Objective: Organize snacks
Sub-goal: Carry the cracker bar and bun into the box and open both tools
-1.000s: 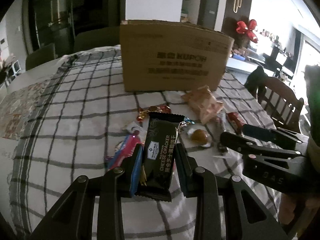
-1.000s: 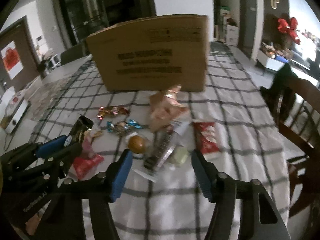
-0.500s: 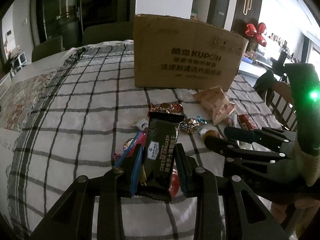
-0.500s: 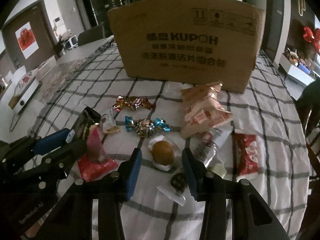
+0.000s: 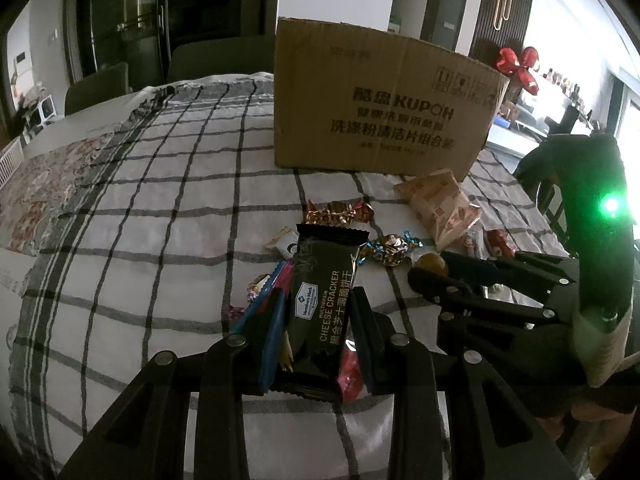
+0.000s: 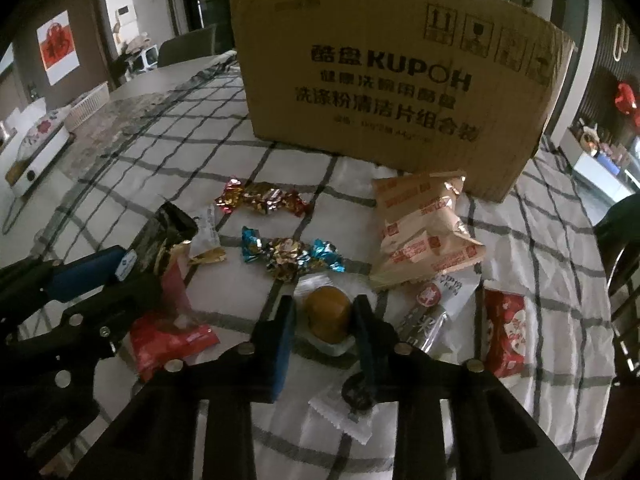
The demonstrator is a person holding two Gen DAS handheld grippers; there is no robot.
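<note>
On checked tablecloth (image 5: 168, 216) (dim room), cardboard box (image 6: 384, 76)

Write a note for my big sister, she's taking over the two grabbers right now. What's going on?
Left gripper: shut on the black cheese cracker pack, held above the checked tablecloth.
Right gripper: jaws closing around the round brown snack in clear wrap, which lies on the cloth.
Cardboard box stands behind the pile.
On the cloth: foil candies, tan bag, red packets.
Done: nothing visibly sorted.
Left: probably box everything.
</note>
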